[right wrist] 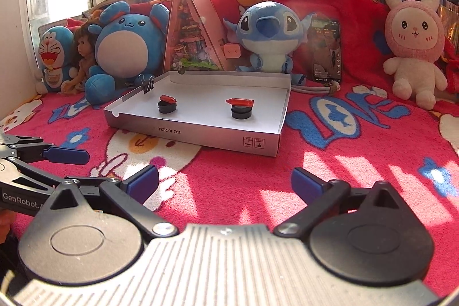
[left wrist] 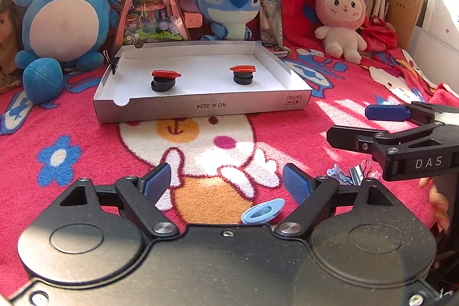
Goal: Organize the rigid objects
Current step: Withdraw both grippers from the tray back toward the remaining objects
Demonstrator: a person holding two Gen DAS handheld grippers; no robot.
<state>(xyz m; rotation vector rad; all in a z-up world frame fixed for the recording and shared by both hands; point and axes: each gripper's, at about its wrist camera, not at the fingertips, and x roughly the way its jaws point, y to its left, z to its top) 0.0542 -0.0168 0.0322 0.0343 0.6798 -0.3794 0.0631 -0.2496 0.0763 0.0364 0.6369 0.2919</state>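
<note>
A red cartoon-printed blanket (left wrist: 86, 116) covers the whole surface and runs up the backrest, where a row of plush toys sits: a round blue mouse plush (left wrist: 66, 25) at the left, a blue alien plush (left wrist: 229, 5) in the middle, and a pink rabbit plush (left wrist: 341, 16) at the right. Between the first two stands a triangular miniature-scene box (left wrist: 150, 5), upright. In front of them lies a shallow white cardboard tray (left wrist: 200, 108) with its open side up and a printed code on the near wall; a black binder clip (right wrist: 148, 86) is clamped on its left rim. Inside the tray stand two small stacks, well apart: the left stack (left wrist: 165, 81) and the right stack (left wrist: 243, 73), each of black round discs topped by a red pointed piece. The left gripper (left wrist: 226, 185) hovers over the blanket near the tray with its blue pads spread apart and nothing between them. The right gripper (right wrist: 225, 184) is likewise spread wide and empty, beside the left one. On the blanket just under the left gripper's right finger lies a light blue oval piece (left wrist: 262, 211). Further right is a small heap of clear and metallic bits (left wrist: 351, 174), probably clips, though half hidden.
</note>
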